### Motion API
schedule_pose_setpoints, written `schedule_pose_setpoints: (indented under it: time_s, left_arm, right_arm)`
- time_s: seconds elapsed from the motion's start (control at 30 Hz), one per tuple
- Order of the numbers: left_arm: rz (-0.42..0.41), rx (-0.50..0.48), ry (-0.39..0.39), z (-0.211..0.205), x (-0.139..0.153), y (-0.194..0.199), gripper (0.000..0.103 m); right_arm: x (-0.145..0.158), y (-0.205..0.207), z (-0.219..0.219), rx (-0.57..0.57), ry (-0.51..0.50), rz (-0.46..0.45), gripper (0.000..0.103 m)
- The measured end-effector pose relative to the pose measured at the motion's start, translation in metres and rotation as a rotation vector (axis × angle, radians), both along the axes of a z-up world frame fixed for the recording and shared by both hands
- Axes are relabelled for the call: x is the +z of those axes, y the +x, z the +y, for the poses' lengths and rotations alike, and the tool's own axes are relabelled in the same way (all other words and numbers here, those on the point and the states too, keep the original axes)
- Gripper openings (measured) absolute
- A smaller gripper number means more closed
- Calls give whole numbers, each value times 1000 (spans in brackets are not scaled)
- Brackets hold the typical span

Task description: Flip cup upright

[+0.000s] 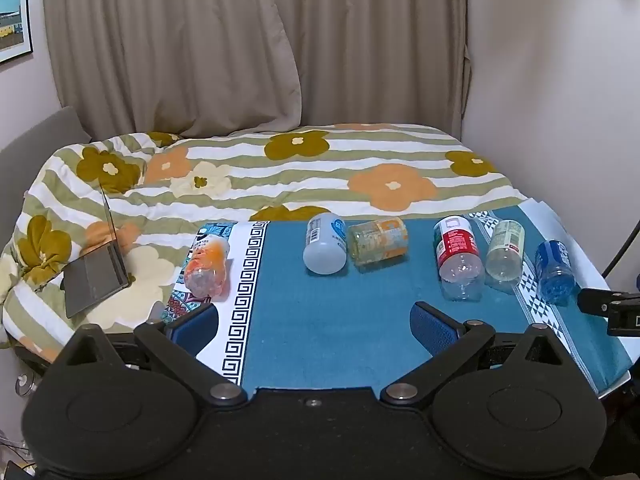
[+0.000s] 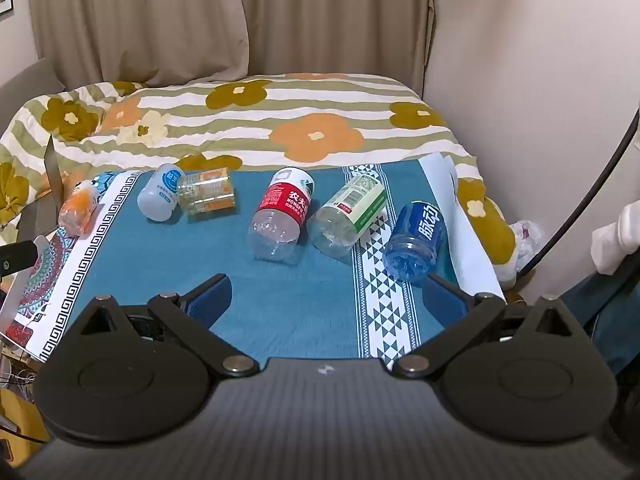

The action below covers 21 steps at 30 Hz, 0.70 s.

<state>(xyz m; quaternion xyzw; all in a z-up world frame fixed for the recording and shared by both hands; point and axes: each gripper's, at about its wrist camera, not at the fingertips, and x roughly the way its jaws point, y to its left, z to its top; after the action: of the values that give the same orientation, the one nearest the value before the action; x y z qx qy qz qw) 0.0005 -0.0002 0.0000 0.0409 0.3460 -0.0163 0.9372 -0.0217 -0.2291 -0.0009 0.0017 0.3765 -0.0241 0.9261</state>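
Several cut-bottle cups lie on their sides in a row on the blue cloth: an orange one (image 1: pixel 208 266) (image 2: pixel 79 208) at the left, a white one (image 1: pixel 325 249) (image 2: pixel 160 197), a yellow-orange one (image 1: pixel 378 242) (image 2: pixel 207 195), a red-label one (image 1: pixel 458 258) (image 2: pixel 280 213), a green-label one (image 1: pixel 505 255) (image 2: pixel 349 214) and a blue one (image 1: pixel 555 266) (image 2: pixel 414 242) at the right. My left gripper (image 1: pixel 316 322) is open and empty, short of the white cup. My right gripper (image 2: pixel 326 290) is open and empty, its right finger close to the blue cup.
The table with the blue patterned cloth (image 1: pixel 332 320) (image 2: pixel 280 288) stands against a bed with a flowered quilt (image 1: pixel 280 168) (image 2: pixel 260 120). An open laptop (image 1: pixel 98 272) lies on the quilt at the left. Curtains and a wall are behind. The right gripper's tip shows at the left wrist view's right edge (image 1: pixel 612 308).
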Motion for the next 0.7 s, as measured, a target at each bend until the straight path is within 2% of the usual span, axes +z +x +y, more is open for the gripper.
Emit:
schedule_pose_setpoints:
  time_s: [0.7]
  left_arm:
    - [-21, -8, -1, -2, 3, -2, 103]
  right_arm:
    - [-8, -1, -1, -8, 0, 16, 103]
